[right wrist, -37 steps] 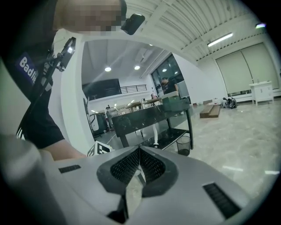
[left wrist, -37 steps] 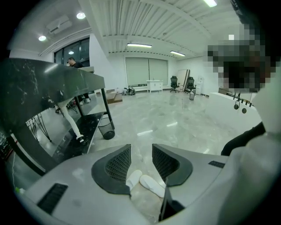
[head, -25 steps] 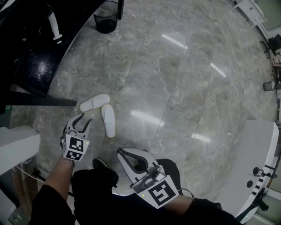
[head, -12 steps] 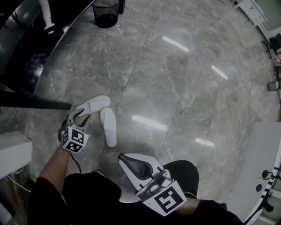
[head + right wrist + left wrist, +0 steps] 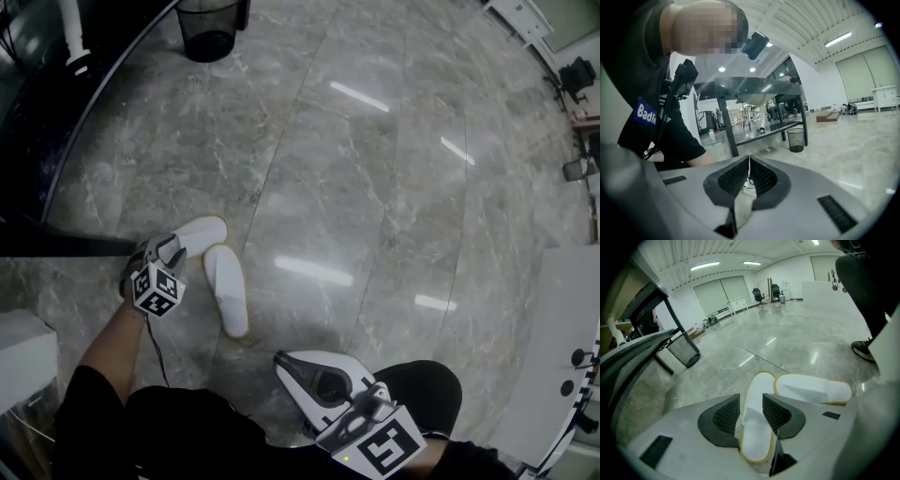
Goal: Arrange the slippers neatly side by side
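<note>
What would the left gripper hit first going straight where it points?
The left gripper seems closed on the near slipper, so that comes first; beyond its toe, probably bare floor, with the second slipper just right.

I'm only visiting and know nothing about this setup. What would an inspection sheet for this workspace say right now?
Surface: glossy grey marble floor with light reflections.
Job's things: two white slippers. The gripped slipper lies between the left tool's jaws. The second slipper lies at an angle to it, toes close, not yet side by side.
Clutter: nothing seen.
Grippers: left tool shut on the gripped slipper, jaws against both its sides. Right tool shut and empty, held back from the slippers.
Cables: thin black cable by the left forearm.
Surroundings: black mesh bin, dark table, white counter.
</note>
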A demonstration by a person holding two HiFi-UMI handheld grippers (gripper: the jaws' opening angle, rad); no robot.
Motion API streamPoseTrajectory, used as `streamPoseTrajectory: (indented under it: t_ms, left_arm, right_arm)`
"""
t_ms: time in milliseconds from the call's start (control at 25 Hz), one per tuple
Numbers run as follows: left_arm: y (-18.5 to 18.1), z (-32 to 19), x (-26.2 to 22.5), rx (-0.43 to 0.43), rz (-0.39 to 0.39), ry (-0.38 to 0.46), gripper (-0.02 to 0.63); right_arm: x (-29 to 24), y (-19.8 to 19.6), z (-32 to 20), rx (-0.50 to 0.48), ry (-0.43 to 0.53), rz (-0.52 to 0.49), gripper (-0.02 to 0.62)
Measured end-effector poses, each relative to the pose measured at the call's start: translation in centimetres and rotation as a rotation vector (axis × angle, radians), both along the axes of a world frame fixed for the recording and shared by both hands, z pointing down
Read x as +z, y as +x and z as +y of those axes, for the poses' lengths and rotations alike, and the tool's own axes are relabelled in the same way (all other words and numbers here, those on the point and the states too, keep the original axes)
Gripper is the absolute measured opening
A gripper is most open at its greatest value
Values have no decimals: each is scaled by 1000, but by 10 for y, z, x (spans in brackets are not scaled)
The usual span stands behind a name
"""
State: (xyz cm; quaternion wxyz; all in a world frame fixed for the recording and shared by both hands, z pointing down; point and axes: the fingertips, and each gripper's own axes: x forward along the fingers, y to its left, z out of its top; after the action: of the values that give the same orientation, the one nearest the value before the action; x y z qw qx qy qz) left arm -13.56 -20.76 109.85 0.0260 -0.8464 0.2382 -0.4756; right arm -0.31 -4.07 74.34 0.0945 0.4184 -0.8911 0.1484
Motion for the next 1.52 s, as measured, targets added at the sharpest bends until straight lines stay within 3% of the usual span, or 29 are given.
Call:
streamPoseTrajectory:
  t_ms: [440, 720, 840, 960, 1240, 1520]
  left_arm:
    - [3, -19, 64, 43, -75, -54, 124]
    - [6, -21, 71, 34, -89, -61, 120]
    - [3, -17, 71, 51, -117, -60, 47]
    - [-2, -15, 71, 50, -134, -69, 25]
    - [-9, -9, 56, -26, -90, -88, 21]
    - [-21, 8, 39, -217, -68, -169, 21]
  right_arm:
    - [15, 5, 1, 17, -22, 75, 0]
    - [25, 10, 5, 32, -41, 124, 0]
    - [28, 5, -4, 22, -34, 140, 0]
    - [29, -9, -27, -6, -7, 159, 0]
    - [56, -33, -48, -67, -4, 250, 0]
    - [49, -46, -59, -74, 26, 214, 0]
